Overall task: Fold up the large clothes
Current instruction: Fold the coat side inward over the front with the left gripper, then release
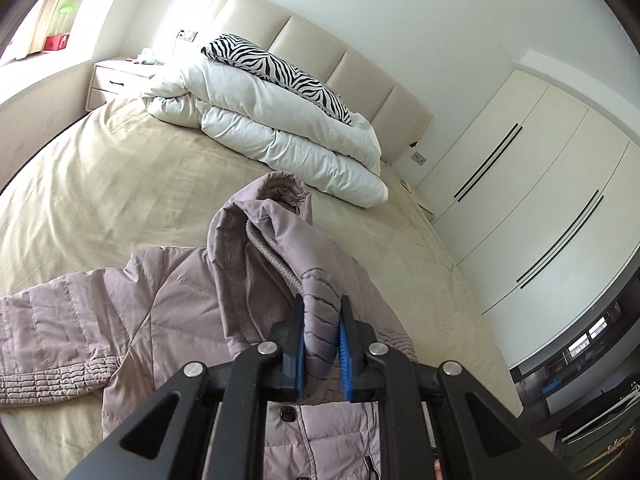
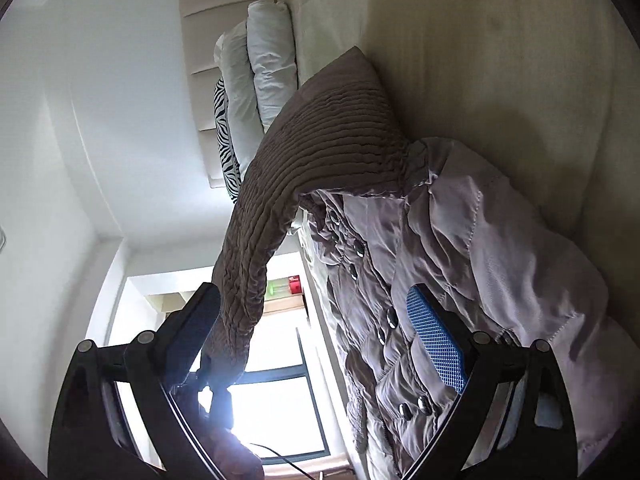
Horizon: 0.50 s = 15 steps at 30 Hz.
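A mauve quilted puffer jacket (image 1: 172, 312) lies spread on the beige bed (image 1: 100, 184), one sleeve stretched to the left. My left gripper (image 1: 321, 344) is shut on the jacket's other sleeve cuff (image 1: 318, 320) and holds that sleeve lifted over the jacket body. In the right wrist view the view is rolled sideways. My right gripper (image 2: 320, 332) is open, its blue pads (image 2: 436, 344) wide apart. A ribbed part of the jacket (image 2: 304, 168) drapes past the left finger (image 2: 192, 340). The jacket front with dark snaps (image 2: 392, 320) lies between the fingers.
A folded white duvet (image 1: 280, 128) with a zebra-print pillow (image 1: 280, 72) sits by the padded headboard (image 1: 340, 60). A nightstand (image 1: 120, 80) stands far left, white wardrobe doors (image 1: 540, 200) at the right. A bright window (image 2: 272, 400) shows in the right wrist view.
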Motion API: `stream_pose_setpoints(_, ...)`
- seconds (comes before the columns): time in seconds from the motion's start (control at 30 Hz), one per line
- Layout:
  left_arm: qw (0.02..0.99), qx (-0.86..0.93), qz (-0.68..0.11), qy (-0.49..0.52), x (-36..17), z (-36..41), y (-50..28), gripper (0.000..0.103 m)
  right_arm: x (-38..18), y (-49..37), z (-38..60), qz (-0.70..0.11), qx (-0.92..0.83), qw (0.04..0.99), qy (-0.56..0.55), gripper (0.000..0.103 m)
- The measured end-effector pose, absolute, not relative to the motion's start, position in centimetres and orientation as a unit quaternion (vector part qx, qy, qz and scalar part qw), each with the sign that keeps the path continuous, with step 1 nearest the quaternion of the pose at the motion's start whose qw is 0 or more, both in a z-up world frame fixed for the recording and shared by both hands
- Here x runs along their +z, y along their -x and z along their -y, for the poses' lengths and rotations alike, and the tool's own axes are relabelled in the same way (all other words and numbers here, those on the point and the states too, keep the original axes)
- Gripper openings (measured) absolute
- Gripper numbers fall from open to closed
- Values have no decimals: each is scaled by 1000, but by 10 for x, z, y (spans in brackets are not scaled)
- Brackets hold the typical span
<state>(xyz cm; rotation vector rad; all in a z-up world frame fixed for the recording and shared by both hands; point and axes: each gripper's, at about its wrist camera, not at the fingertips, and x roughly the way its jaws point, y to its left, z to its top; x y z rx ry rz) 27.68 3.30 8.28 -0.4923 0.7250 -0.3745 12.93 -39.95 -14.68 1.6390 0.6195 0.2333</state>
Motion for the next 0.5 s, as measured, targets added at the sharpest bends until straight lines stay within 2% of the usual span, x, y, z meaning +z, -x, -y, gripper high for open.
stream_pose_setpoints(0.33, 884, -161, -360, 252, 48, -72, -288, 14, -185, -213, 372, -277, 62, 629, -723, 96)
stream_pose_setpoints(0.5, 879, -146, -373, 259, 24, -84, -295, 14, -179, -215, 393, -234, 45, 643, -728, 95)
